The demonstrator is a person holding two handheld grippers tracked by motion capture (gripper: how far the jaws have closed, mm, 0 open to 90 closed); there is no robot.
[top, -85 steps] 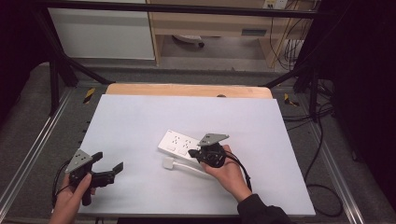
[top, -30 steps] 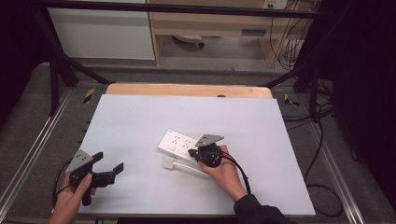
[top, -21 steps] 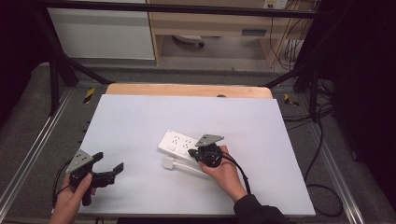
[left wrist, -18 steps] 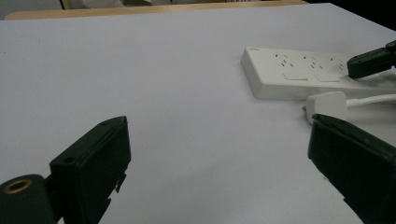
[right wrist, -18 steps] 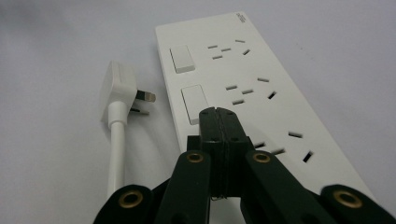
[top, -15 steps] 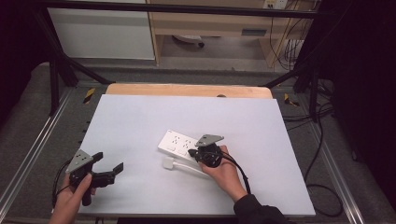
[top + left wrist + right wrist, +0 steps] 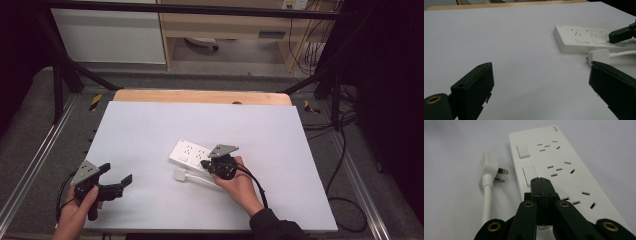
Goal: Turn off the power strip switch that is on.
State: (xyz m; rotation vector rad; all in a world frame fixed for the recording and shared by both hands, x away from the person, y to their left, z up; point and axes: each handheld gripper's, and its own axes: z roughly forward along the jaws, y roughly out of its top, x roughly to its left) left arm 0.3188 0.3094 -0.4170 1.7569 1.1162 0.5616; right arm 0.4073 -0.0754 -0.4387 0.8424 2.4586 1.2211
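From the high view I see the white table [image 7: 150,125] with a white power strip [image 7: 192,152] lying near its middle, turned at a slant. My right gripper [image 7: 206,164] sits on the near end of that strip, with the right hand [image 7: 240,185] wrapped behind it and a dark sleeve [image 7: 275,227] coming in from the bottom edge. A white plug [image 7: 179,175] lies on the table just beside the strip's near edge, its white cable [image 7: 200,178] running toward the right hand. My left gripper [image 7: 116,175] is well apart, near the table's front left corner, held in the left hand [image 7: 75,210] with its jaws spread wide and nothing between them.

In the left gripper view, the two black jaws stand far apart at the bottom corners over bare white table. The power strip [image 7: 586,38] lies off to the upper right, the plug [image 7: 599,56] just in front of it, and the tip of my right gripper [image 7: 621,35] rests over the strip's far end.

In the right gripper view, the jaws are pressed together, tips meeting with no gap and nothing grasped. The closed tip [image 7: 541,185] lies over the power strip [image 7: 564,160], right at the lower of two rocker switches [image 7: 528,175]; I cannot tell whether it touches. The second switch [image 7: 522,150] is farther up. The plug [image 7: 488,168] lies on its side left of the strip, metal pins [image 7: 502,172] pointing toward it, not inserted.
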